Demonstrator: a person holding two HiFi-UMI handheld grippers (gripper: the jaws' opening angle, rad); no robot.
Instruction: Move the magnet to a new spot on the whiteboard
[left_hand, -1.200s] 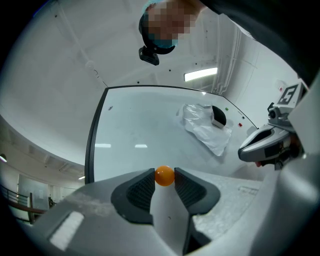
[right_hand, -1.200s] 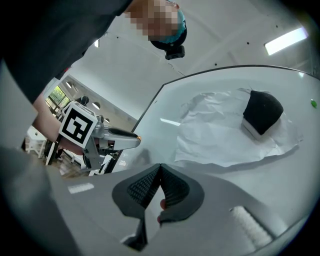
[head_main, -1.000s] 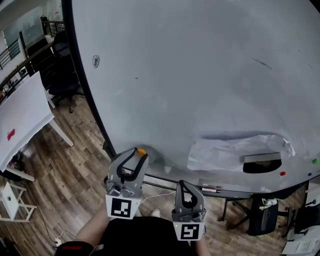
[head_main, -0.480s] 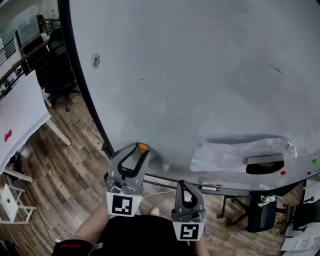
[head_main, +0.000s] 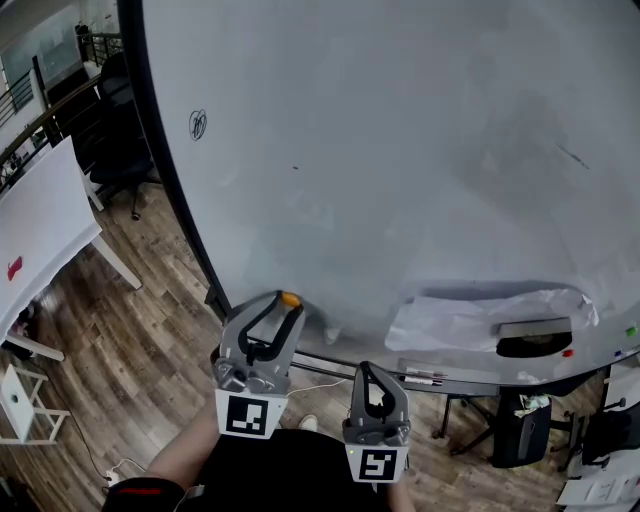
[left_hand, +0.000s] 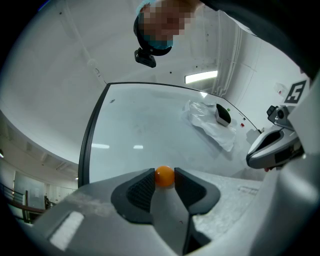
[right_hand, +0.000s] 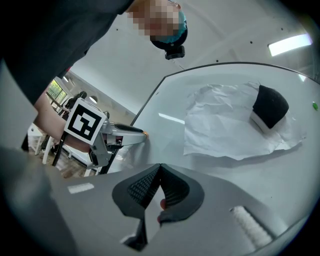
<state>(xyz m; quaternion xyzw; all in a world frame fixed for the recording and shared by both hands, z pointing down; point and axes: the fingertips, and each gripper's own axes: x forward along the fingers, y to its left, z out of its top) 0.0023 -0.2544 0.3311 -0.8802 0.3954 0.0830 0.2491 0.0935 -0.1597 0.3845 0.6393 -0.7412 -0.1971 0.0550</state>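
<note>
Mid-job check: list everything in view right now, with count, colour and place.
whiteboard: 1, white with a dark frame, fills most of the head view
magnet: 1, orange, between the left gripper's jaws
paper: 1, white and crumpled, low right on the whiteboard
eraser: 1, black, on the paper
dots: 2, green and red, right of the eraser
markers: count unclear, on the tray below the paper
table: 1, white, far left
chair: 1, black, upper left
floor: brown wood, lower left
left gripper: 1, grey, shut on the magnet
right gripper: 1, grey, shut, empty
</note>
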